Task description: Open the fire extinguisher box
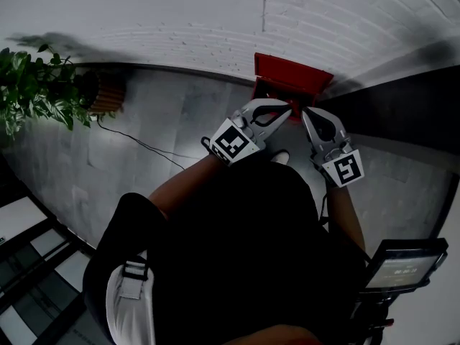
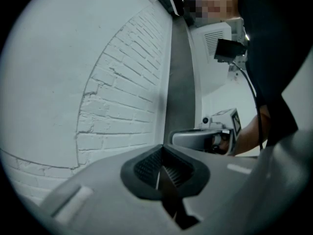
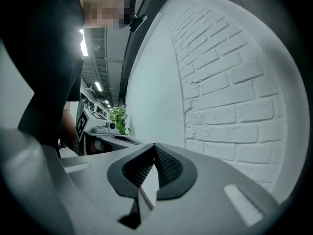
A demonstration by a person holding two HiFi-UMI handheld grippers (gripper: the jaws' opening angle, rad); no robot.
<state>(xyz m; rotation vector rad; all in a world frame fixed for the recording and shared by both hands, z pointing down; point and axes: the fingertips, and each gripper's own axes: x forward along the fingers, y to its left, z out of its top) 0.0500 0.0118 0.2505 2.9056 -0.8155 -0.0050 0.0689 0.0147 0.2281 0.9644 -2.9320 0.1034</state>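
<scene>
Locate the red fire extinguisher box (image 1: 291,76) on the grey floor (image 1: 165,113), set against the foot of the white brick wall (image 1: 215,13) and seen from above in the head view. Cannot tell the lid's position or the contents from this angle.

Find the left gripper (image 1: 289,111) over the near edge of the box, jaws pressed together on nothing. Find the right gripper (image 1: 305,113) just beside it, tips close to the left one's, jaws likewise pressed together and empty. Cannot tell whether either tip touches the box. In both gripper views, see only bare brickwork ahead and the other gripper off to the side.

Further out, note a brown ribbed pot (image 1: 108,95) at the wall's foot to the left, holding a leafy green plant (image 1: 32,85). Note a thin black cable (image 1: 144,146) across the floor from the pot toward the person. At lower right, note a dark screen (image 1: 402,266) on a stand
</scene>
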